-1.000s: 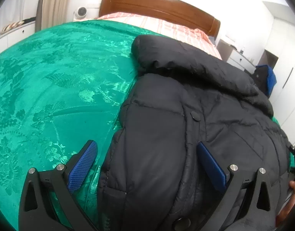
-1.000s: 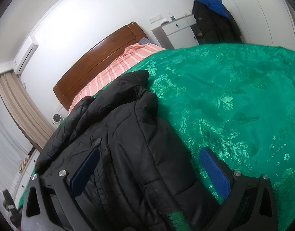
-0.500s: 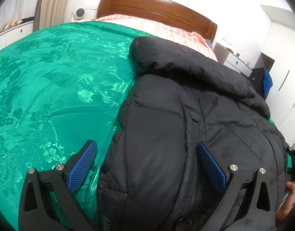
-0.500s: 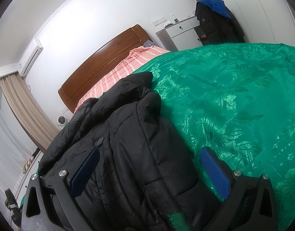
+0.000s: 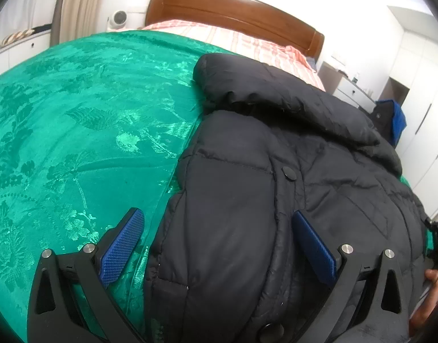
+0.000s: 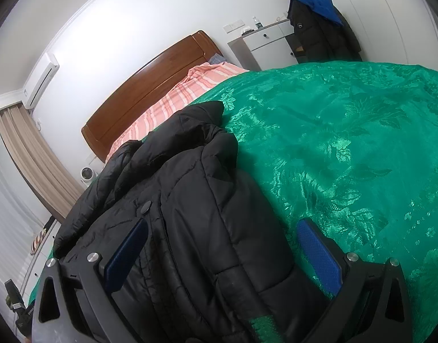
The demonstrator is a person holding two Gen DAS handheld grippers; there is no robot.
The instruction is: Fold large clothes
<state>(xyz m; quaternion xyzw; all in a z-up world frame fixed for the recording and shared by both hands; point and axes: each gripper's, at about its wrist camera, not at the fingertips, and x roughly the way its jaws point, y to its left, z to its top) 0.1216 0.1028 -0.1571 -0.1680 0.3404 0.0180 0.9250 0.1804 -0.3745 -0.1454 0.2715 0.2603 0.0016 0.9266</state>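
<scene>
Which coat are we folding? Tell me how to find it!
Look at the big bed with the shiny green bedspread and brown wooden headboard. The black puffy coat lies flat on that green cover, its hood pointing toward the headboard. The other dark coat hangs upright by the white wardrobe with something blue on top, so it's the one lying down.

Light: bright, even, indoor | Glare: sheen on green bedspread (image 5: 76, 131); white wall (image 6: 161, 20) washed out | Shadows: soft; black jacket (image 5: 247, 200) folds lose detail | Distortion: strong fisheye curve, dark vignette corners | Focus: sharp centre, softer edges
</scene>
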